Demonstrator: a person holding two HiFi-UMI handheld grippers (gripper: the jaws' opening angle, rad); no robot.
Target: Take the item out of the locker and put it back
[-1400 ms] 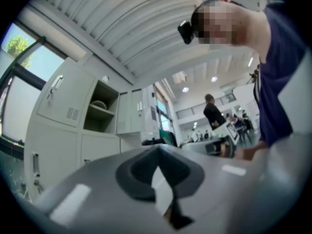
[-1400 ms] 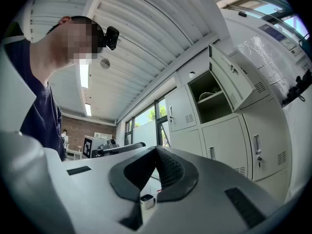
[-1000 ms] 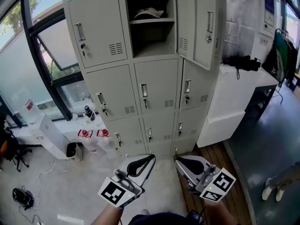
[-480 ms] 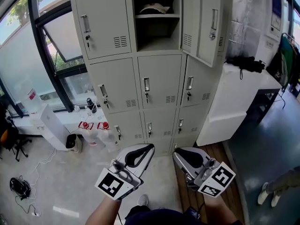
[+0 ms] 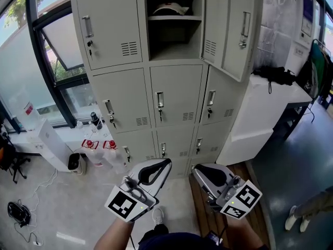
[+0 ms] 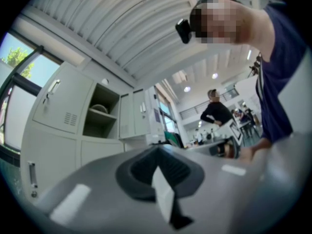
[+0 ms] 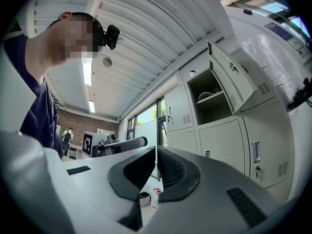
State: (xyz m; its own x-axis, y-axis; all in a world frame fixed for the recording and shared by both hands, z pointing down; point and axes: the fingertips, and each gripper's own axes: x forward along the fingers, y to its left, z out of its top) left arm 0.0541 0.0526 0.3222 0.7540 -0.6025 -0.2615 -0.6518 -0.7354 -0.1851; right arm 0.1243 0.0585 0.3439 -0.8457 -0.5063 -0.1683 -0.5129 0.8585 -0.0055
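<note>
The grey lockers (image 5: 174, 95) stand ahead, and the top middle compartment is open with its door (image 5: 234, 27) swung to the right. A white rounded item (image 5: 167, 8) lies on that compartment's upper shelf; it also shows as the white item (image 6: 100, 108) and the white item (image 7: 210, 92). My left gripper (image 5: 167, 163) and right gripper (image 5: 195, 172) are held low, well below and short of the open compartment. On both the left gripper (image 6: 158, 150) and the right gripper (image 7: 156, 150) the jaws meet, with nothing between them.
A white counter (image 5: 265, 108) with a black object (image 5: 276, 74) stands right of the lockers. Red-capped bottles (image 5: 96, 150) and a white box (image 5: 52, 145) sit on the floor at the left by the window. A person's shoes (image 5: 296, 215) show at far right.
The head view has tilted and shifted slightly, so the lockers sit a little lower and larger in frame. Both grippers stay shut and low, almost where they were.
</note>
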